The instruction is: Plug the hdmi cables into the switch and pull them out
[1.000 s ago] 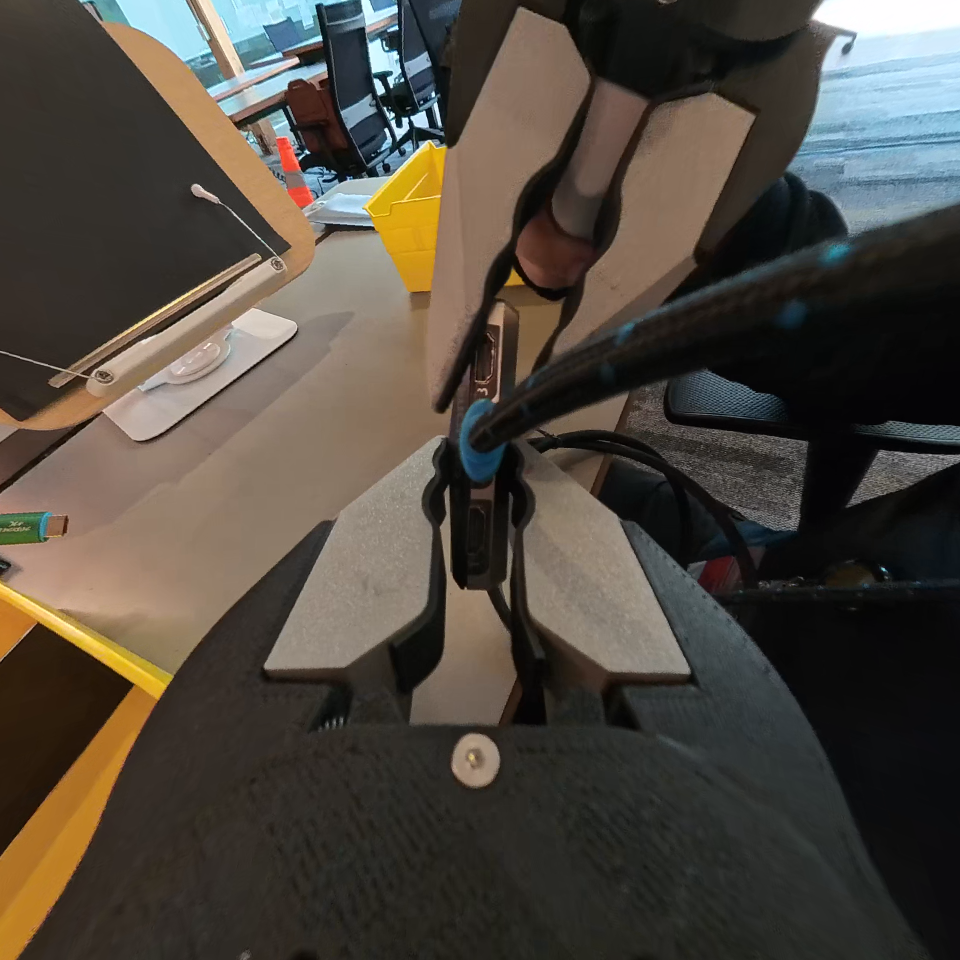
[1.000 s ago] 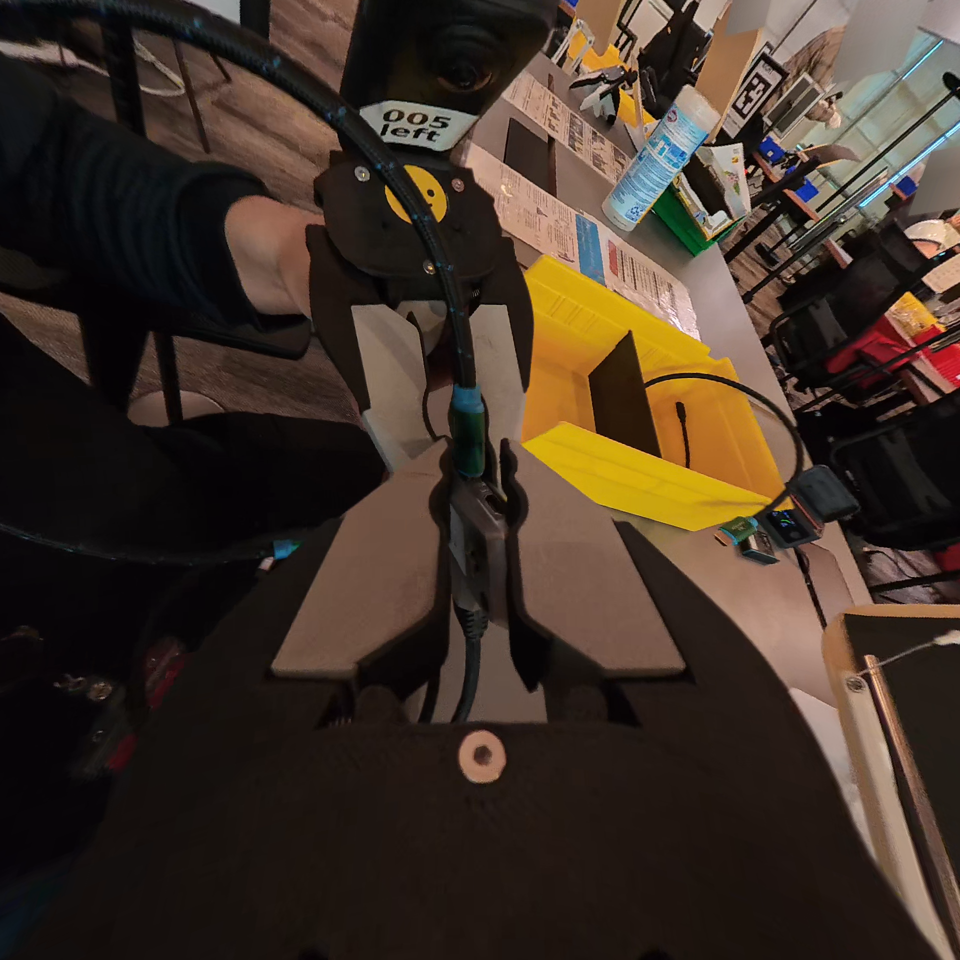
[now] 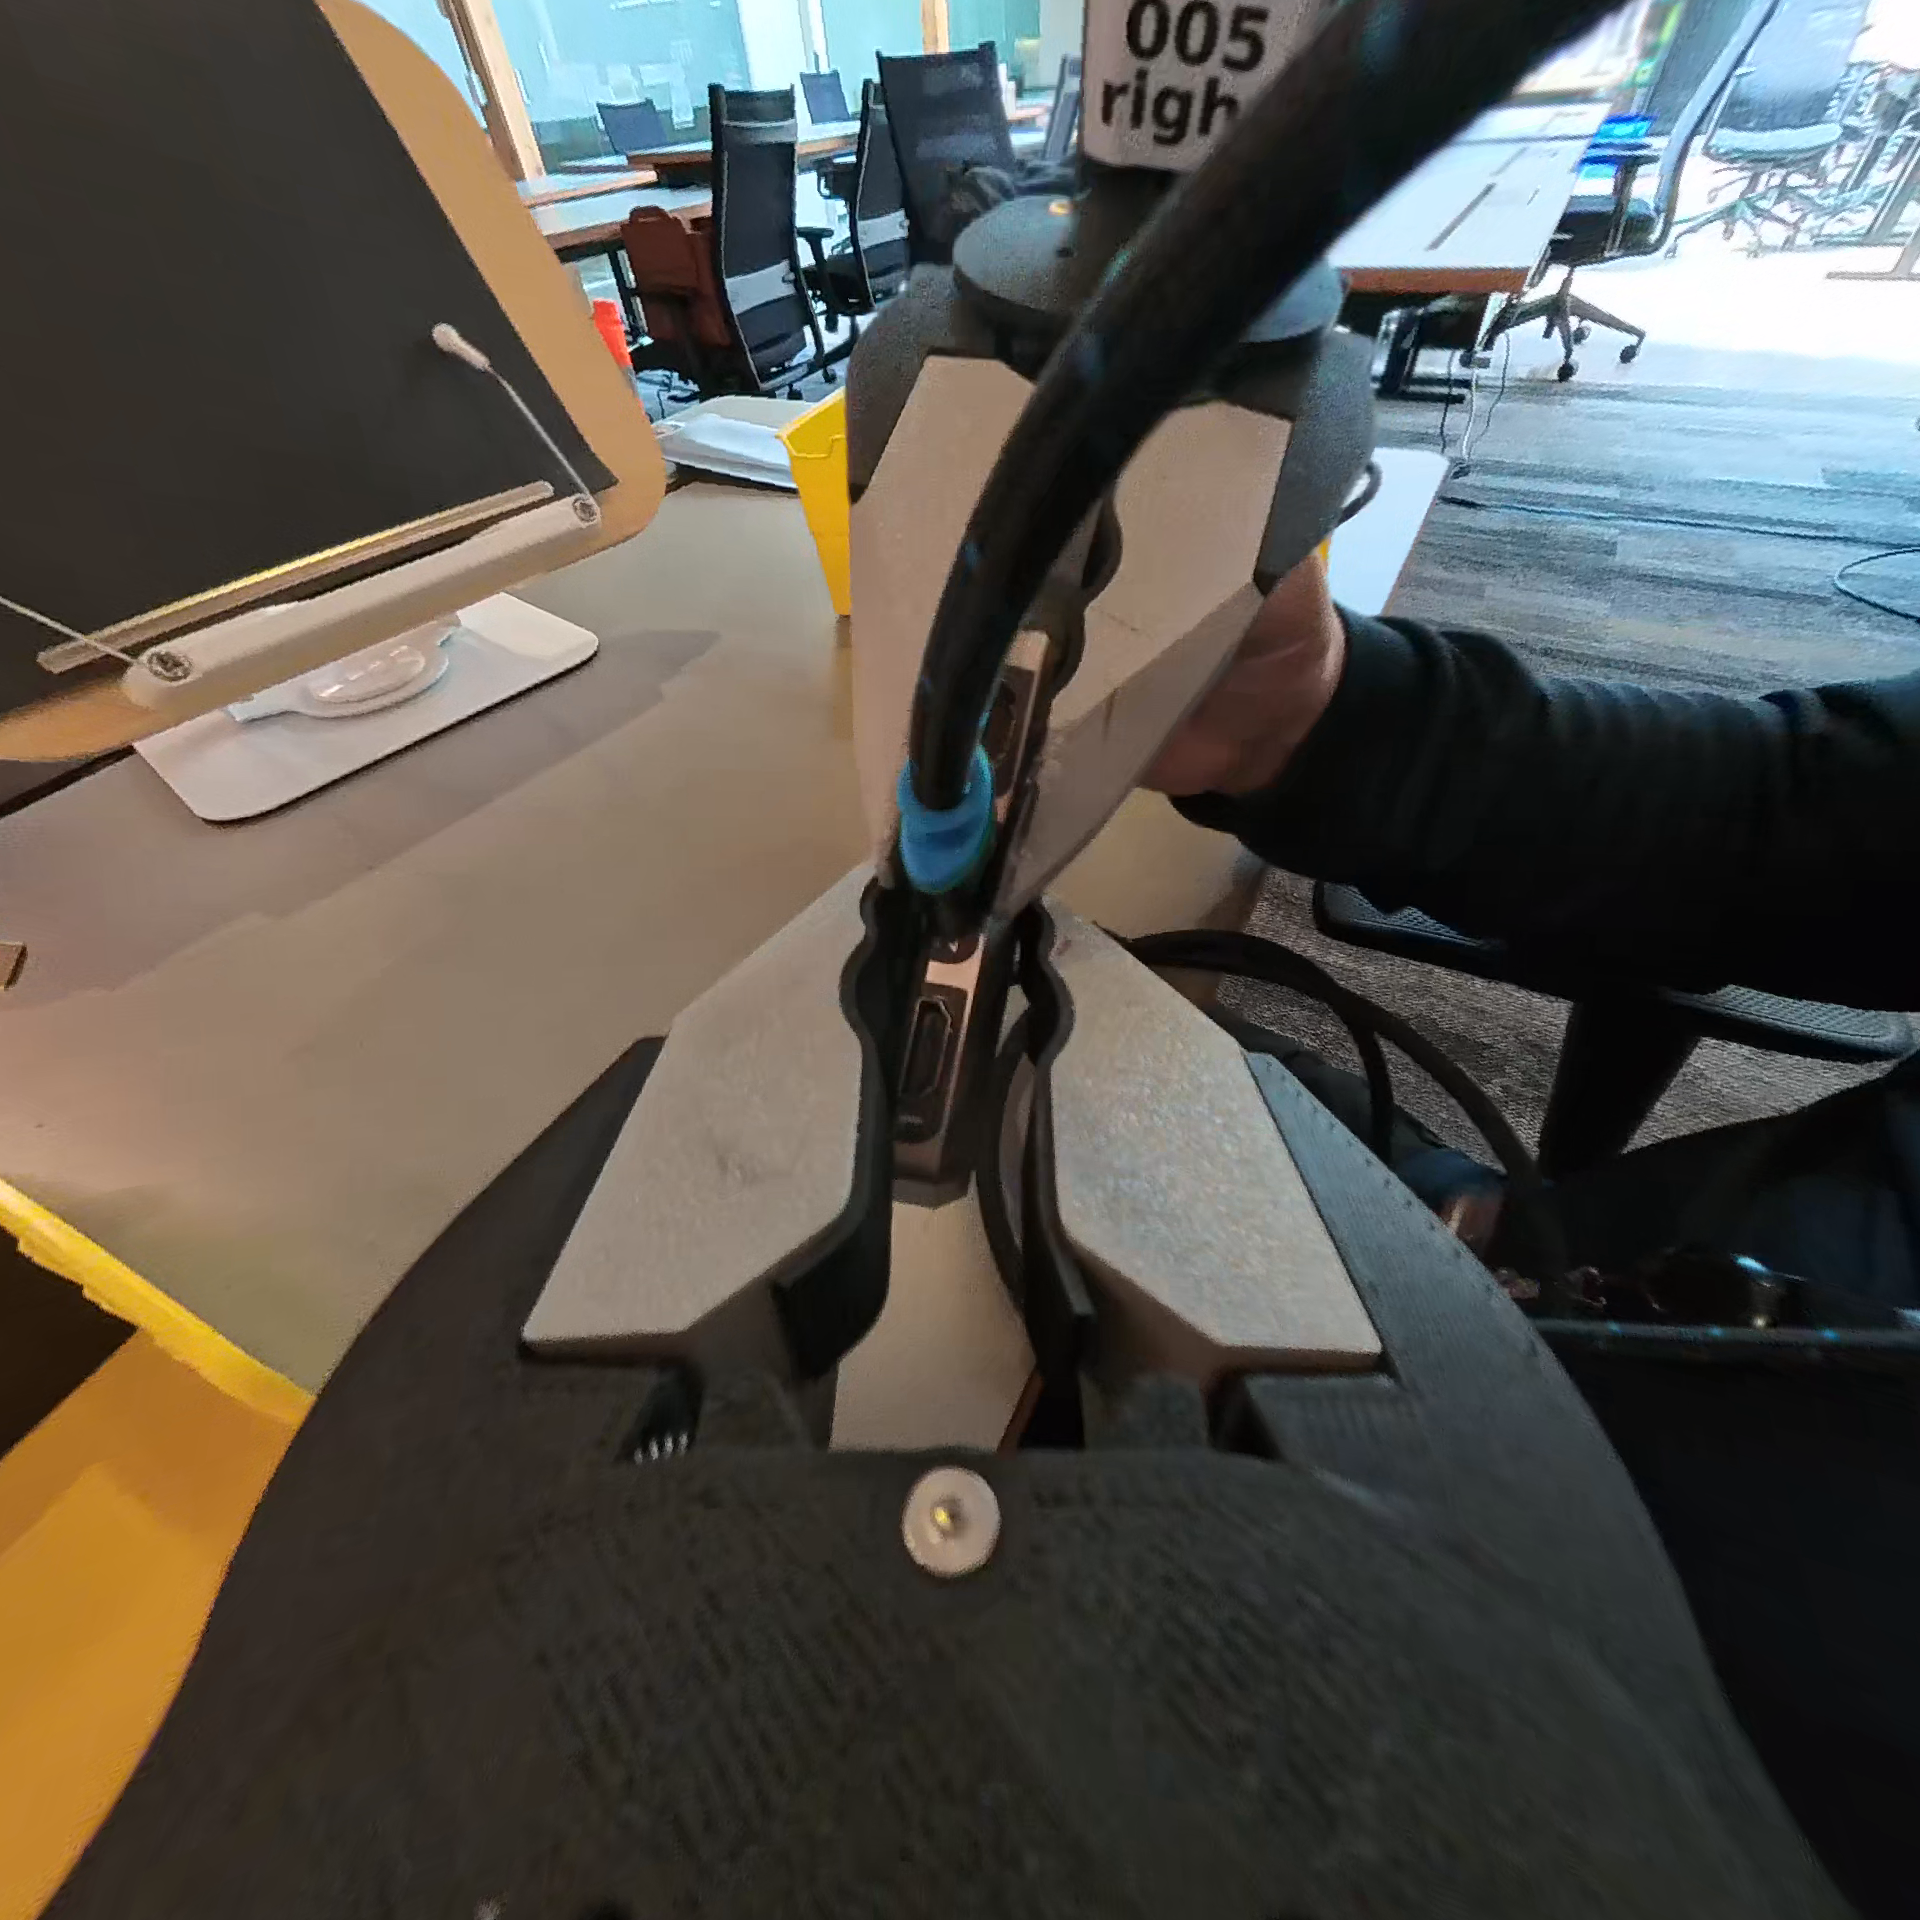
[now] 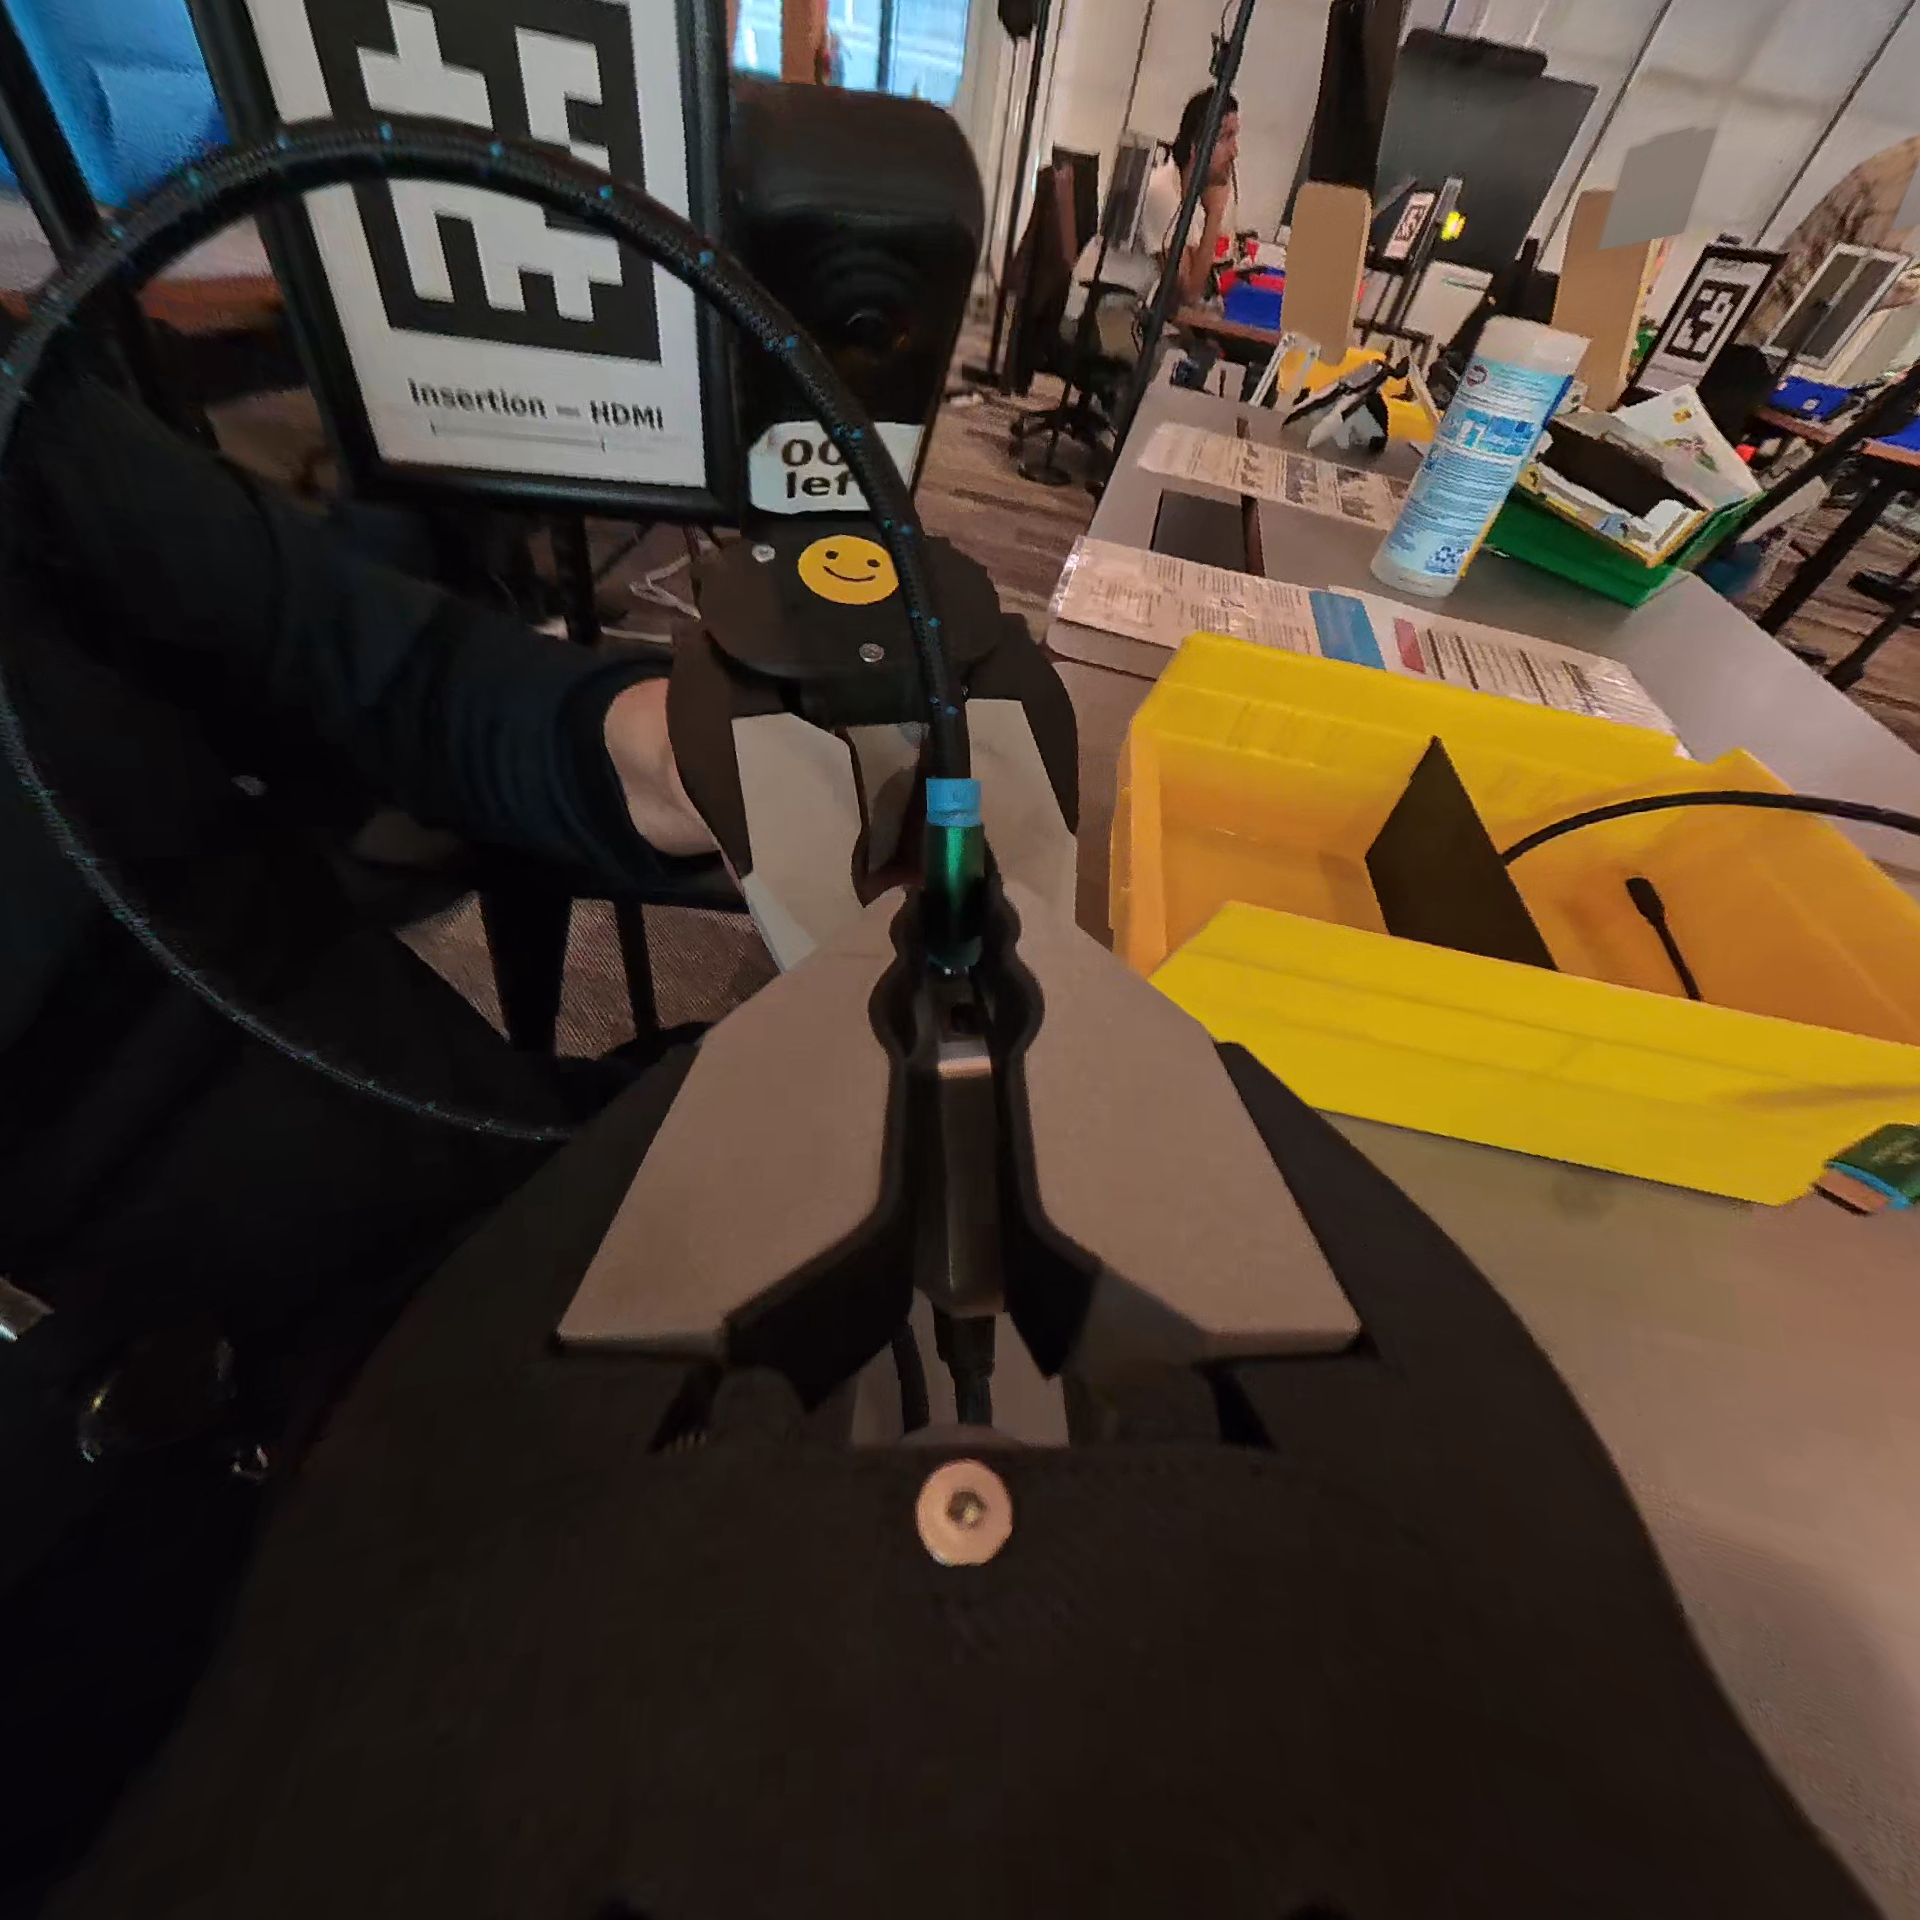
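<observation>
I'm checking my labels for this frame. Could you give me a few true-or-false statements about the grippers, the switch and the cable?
1. The left gripper is open and empty. False: it is shut on the HDMI switch.
2. The braided cable ends in a blue-collared plug at the switch. True.
3. The switch lies flat on the table. False: it is held on edge between the left gripper's fingers.
4. A yellow bin stands on the table. True.

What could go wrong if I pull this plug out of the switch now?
The two claws' tips nearly meet around the HDMI plug; the left claw could slip off it. The braided cable loops wide beside the right claw and may snag. The switch could twist in the right claw's grip.
</observation>
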The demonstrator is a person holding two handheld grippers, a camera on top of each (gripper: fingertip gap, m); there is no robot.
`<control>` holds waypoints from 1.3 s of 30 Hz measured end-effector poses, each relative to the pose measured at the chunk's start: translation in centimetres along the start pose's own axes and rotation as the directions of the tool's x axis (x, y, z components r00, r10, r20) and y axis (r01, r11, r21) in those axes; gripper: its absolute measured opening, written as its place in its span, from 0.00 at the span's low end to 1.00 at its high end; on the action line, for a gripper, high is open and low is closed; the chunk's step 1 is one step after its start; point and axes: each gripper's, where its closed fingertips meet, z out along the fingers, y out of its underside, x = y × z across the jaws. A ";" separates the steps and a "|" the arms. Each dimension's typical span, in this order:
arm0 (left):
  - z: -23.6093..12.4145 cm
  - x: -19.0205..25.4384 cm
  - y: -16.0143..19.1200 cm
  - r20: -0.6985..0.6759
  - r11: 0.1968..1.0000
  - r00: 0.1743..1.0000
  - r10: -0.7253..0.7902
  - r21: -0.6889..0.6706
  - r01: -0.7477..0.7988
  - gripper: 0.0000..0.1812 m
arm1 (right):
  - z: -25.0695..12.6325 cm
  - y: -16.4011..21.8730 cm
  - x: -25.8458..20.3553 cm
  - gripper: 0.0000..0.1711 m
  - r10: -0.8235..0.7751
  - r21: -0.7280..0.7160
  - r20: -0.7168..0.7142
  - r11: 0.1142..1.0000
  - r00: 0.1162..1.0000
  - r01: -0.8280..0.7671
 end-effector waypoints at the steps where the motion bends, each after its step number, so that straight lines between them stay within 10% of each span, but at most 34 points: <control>1: 0.0 -0.2 0.1 0.004 1.000 1.000 -0.002 0.001 0.002 0.12 | 0.0 0.0 0.2 0.04 0.019 0.018 0.006 1.000 1.000 -0.019; 18: -0.1 -0.6 -0.4 -0.043 0.997 0.997 -0.071 0.034 0.072 0.11 | -0.3 -1.4 1.3 0.04 0.214 0.295 0.121 0.925 0.969 -0.241; 39: 1.4 1.0 0.8 -0.064 0.998 0.997 -0.030 -0.052 0.026 0.11 | -1.1 2.3 -0.5 0.05 0.007 -0.265 0.011 0.964 1.000 -0.003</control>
